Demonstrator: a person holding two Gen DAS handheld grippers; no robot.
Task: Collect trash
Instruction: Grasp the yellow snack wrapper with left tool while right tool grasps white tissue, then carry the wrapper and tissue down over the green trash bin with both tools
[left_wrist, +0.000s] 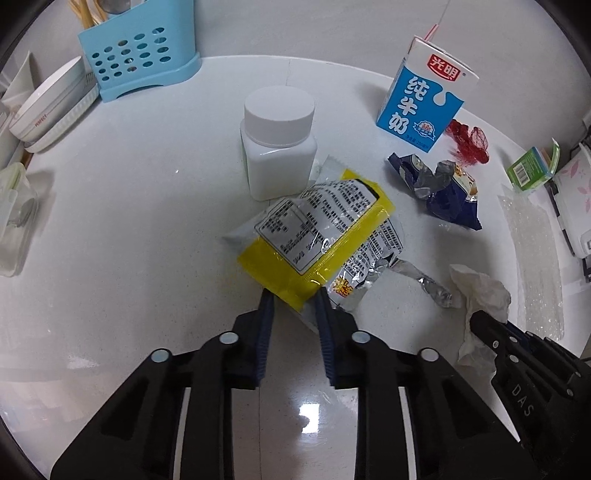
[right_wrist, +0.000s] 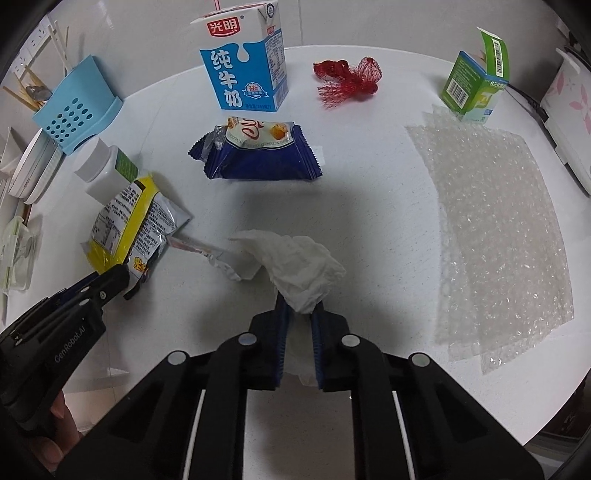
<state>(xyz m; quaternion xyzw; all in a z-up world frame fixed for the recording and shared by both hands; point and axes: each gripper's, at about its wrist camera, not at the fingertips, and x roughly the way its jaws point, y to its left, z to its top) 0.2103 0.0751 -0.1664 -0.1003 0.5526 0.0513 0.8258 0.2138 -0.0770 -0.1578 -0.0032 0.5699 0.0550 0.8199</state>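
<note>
Left wrist view: left gripper (left_wrist: 293, 295) is seen closed on the near corner of a yellow wrapper (left_wrist: 317, 236), w/ black small print on a clear panel, too small to be read. A silver packet (left_wrist: 365, 258) lies under it. Just beyond, a white jar (left_wrist: 279, 144) is stood upright. Far right, a blue-white milk carton (left_wrist: 424, 99) is marked "光明" and "纯牛奶". A blue wrapper (left_wrist: 439, 188) and red netting (left_wrist: 469, 142) are seen near it.

Right wrist view: right gripper (right_wrist: 300, 306) is clamped on a crumpled white tissue (right_wrist: 295, 262), held above the white table (right_wrist: 369, 206). "GenRobot.AI" is printed on the left gripper's body; "DAS" is read on the right one. Bubble wrap (right_wrist: 495, 229) is laid flat at right, w/ a green box (right_wrist: 476, 85), barcode showing, at its far edge. A blue holder (right_wrist: 74, 118) is stood far left.
</note>
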